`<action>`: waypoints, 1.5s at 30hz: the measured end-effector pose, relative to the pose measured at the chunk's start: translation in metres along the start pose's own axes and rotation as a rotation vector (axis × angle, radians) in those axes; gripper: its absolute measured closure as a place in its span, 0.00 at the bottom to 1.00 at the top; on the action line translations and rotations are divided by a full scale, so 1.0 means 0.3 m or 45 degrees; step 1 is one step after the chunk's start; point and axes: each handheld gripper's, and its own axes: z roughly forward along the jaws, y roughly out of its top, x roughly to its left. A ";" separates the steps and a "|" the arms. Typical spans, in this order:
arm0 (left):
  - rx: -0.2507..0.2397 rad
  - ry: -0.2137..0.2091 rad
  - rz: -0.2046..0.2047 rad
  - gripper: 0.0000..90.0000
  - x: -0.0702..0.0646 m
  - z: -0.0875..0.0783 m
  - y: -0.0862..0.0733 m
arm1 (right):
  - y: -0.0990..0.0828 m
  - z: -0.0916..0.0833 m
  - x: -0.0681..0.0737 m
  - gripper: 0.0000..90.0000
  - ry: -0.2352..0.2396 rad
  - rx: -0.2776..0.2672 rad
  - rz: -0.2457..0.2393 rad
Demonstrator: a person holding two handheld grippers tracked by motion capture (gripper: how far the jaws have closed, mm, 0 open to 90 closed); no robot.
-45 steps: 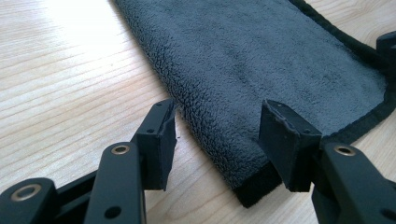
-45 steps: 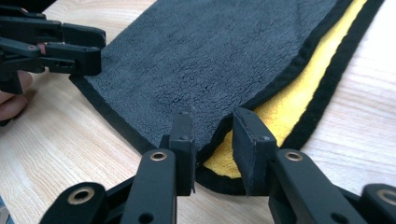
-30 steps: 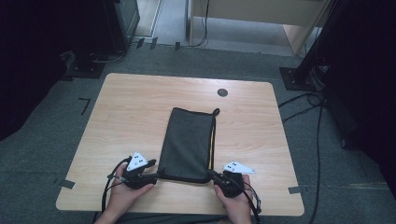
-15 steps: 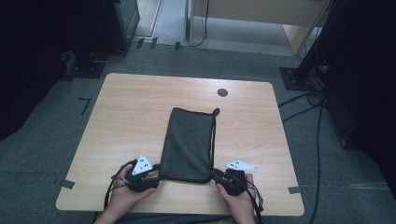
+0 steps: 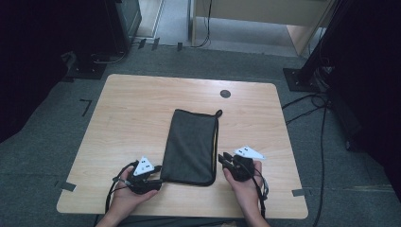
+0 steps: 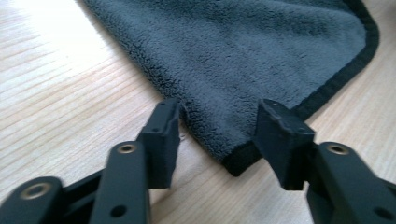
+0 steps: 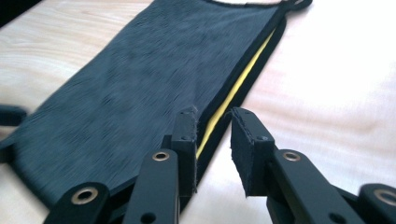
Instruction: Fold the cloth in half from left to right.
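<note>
A dark grey towel [image 5: 191, 146] lies folded into a long narrow strip near the middle of a light wooden table [image 5: 142, 109], its length running away from the person, a small hanging loop at its far right corner and a strip of yellow showing between the layers along its right edge. The person's hands work at the near end. The left gripper [image 5: 152, 179] sits at the towel's near left corner; in the left gripper view its jaws stand about half open with the black-hemmed corner [image 6: 240, 161] lying flat between them, the pads not pressing on it. The right gripper [image 5: 226, 161] sits just beside the right edge, a little up from the near right corner; its jaws have just been opening and now stand narrowly parted, and in the right gripper view the left jaw hangs over the towel's black border while the right one is over bare wood, nothing pinched between them. Judging by how things lie, the lengthwise folds are done and the cloth rests smooth and squared on the table. What seems left, if the folding goes on, is to take hold of the near end and bring it over toward the far end, since neither tool has a grip yet.
</note>
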 end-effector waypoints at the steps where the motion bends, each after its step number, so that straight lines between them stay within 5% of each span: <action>1: -0.001 0.008 -0.004 0.51 0.000 0.001 0.000 | 0.016 0.021 -0.008 0.79 -0.007 0.005 -0.006; 5: -0.001 0.018 -0.014 0.46 0.004 0.000 0.001 | 0.083 0.141 -0.064 0.78 -0.081 0.027 -0.008; 13: -0.006 0.010 -0.025 0.45 0.007 -0.002 -0.002 | 0.166 0.335 -0.108 0.77 -0.090 0.087 0.078; 18: -0.007 0.013 -0.027 0.45 0.005 -0.002 -0.002 | 0.183 0.376 -0.091 0.77 -0.142 0.112 0.061; 24: -0.003 0.021 -0.018 0.45 0.003 -0.002 -0.002 | 0.188 0.391 -0.087 0.97 -0.176 0.121 0.020; 30: -0.007 0.016 -0.024 0.45 0.004 -0.001 -0.002 | 0.200 0.387 -0.107 0.99 -0.203 0.125 -0.012; 37: -0.005 0.015 -0.025 0.45 0.004 -0.002 -0.002 | 0.235 0.376 -0.140 0.90 -0.284 0.060 0.053; 41: -0.003 0.010 -0.024 0.45 0.006 -0.001 -0.001 | 0.293 0.395 -0.174 0.83 -0.255 0.008 0.092; 45: -0.002 0.010 -0.025 0.45 0.006 0.000 0.000 | 0.330 0.460 -0.180 0.75 -0.212 0.063 0.110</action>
